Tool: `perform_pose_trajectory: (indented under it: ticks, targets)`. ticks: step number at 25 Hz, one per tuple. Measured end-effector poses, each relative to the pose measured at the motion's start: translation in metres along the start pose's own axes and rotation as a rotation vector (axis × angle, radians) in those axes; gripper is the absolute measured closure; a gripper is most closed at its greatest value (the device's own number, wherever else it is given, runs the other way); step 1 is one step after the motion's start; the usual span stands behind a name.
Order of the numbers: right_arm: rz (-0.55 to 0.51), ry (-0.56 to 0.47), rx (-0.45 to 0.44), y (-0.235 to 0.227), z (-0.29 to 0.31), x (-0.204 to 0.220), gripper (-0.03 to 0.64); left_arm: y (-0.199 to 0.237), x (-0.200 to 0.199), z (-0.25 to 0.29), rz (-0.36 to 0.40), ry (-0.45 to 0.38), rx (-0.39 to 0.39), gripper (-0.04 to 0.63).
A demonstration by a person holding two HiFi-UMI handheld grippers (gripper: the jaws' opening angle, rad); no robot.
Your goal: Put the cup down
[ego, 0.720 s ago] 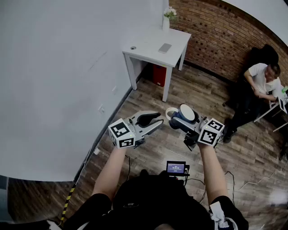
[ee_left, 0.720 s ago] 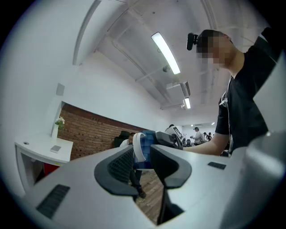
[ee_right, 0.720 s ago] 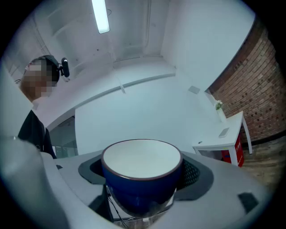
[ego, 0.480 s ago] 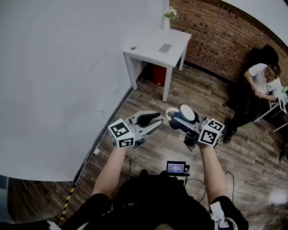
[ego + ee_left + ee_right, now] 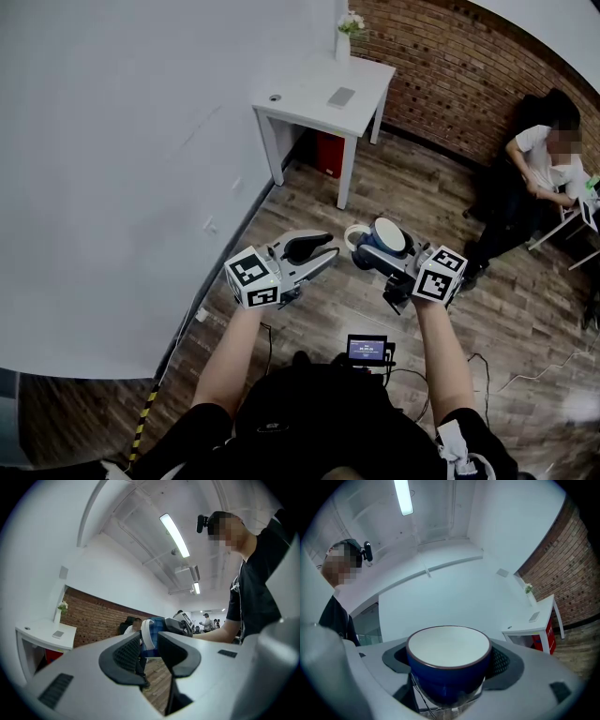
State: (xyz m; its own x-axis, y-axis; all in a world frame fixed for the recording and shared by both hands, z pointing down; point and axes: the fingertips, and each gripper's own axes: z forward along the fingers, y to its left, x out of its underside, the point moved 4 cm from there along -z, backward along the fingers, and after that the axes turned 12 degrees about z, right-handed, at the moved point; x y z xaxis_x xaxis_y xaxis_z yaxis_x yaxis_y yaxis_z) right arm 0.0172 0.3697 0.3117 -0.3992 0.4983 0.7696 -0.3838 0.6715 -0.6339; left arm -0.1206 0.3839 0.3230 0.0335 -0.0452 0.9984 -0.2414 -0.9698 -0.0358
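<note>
CHANGE: both claws and cup unmoved since earlier frame | RIGHT claw point(image 5: 377, 251): clamped on blue cup point(image 5: 446, 670), held mid-air above floor point(image 5: 394, 183) | LEFT claw point(image 5: 149, 651): slightly spread, empty | ADVICE: carry cup level to white worktop point(image 5: 309, 105), seat base flat, then release.

Left gripper point(image 5: 149, 644), fingers point(image 5: 123, 654) slightly apart, blue cup point(image 5: 157, 629) beyond

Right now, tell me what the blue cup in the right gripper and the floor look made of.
Dark blue round cup with white inside: probably glazed ceramic, since the glossy blue wall shows reflections and a thin brown line rings the rim.
Brown plank floor: wood or wood-look laminate with a fairly matt finish. Grain and board seams show.
</note>
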Motion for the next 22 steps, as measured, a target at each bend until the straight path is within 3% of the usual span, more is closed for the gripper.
perform_pose_trajectory:
  ticks: [22]
  targets:
    - [0.024,0.020,-0.040,-0.032,-0.042,-0.011,0.210,-0.016,0.017,0.049,0.000,0.034,-0.033,0.489]
